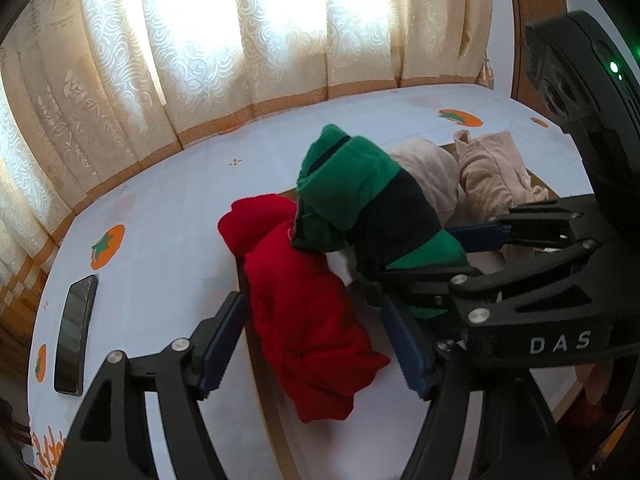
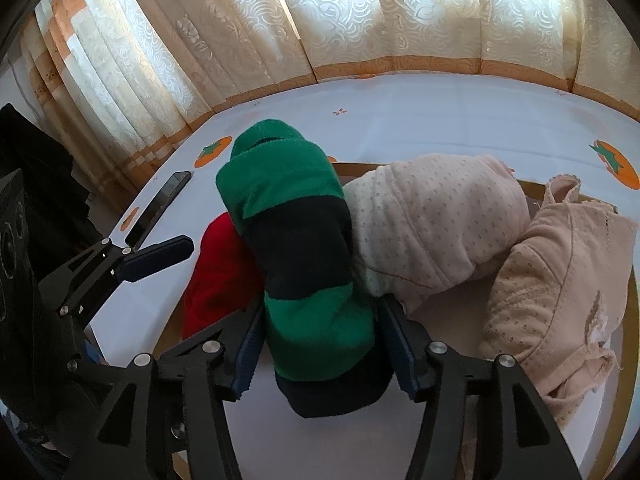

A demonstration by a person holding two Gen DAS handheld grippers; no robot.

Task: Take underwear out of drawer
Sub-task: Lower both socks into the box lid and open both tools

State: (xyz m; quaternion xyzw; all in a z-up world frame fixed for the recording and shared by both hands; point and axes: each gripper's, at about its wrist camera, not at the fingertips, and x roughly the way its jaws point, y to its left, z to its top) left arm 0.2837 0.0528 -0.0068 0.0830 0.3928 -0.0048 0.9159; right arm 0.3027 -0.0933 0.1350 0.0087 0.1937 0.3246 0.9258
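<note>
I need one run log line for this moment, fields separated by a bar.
left gripper: open around red garment | right gripper: open around green-and-navy roll | beige garments: in drawer

Daylight glows through the cream patterned lace curtains point(image 1: 208, 52) (blown out white in patches), leaving nearer things dim and slightly soft; fisheye bending darkens every corner.

Red underwear point(image 1: 308, 320) rolled, lying flat half over drawer point(image 2: 630, 320) edge. Green-navy striped roll point(image 2: 308, 248) propped upright, leaning on red one. Cream dotted roll point(image 2: 432, 232) and beige crumpled pair point(image 2: 560, 280) lie inside the drawer.
</note>
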